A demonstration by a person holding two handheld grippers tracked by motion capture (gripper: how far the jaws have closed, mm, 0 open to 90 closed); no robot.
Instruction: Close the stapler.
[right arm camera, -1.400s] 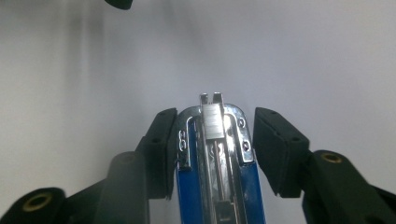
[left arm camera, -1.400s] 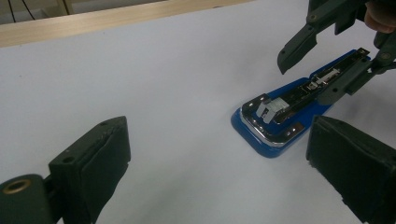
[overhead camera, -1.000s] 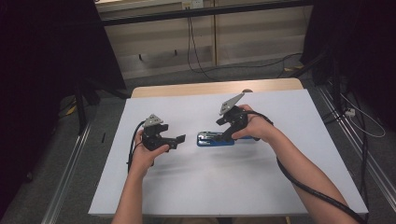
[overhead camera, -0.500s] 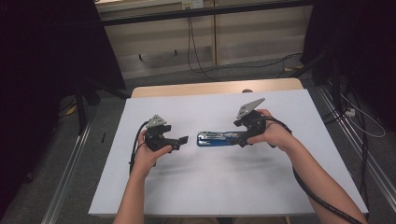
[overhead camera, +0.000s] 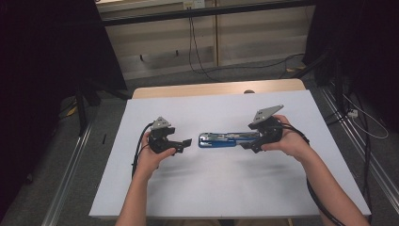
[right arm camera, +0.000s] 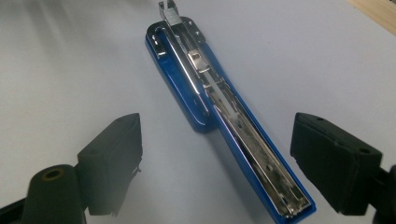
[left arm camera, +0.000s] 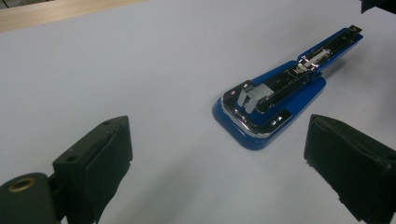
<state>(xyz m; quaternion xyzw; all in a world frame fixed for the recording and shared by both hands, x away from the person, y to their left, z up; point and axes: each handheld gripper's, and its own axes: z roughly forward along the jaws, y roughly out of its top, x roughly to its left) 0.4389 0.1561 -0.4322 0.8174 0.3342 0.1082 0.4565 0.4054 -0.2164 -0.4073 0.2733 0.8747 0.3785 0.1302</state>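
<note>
Even overhead light falls on the white table sheet (overhead camera: 226, 188), which reads bright, while the room at far left and far right sinks into near black. Shadows under the hands are soft and faint. Small glints sit on the stapler's (left arm camera: 275, 100) chrome. In the right gripper view the near jaws look hazy and soft.

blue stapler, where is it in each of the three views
High view: blue stapler lies at the table's centre, between the two grippers.
Left gripper view: right of centre, beyond the jaws.
Right gripper view: centre, running from the top down between the jaws.
Shared landmark: white table sheet.
</note>
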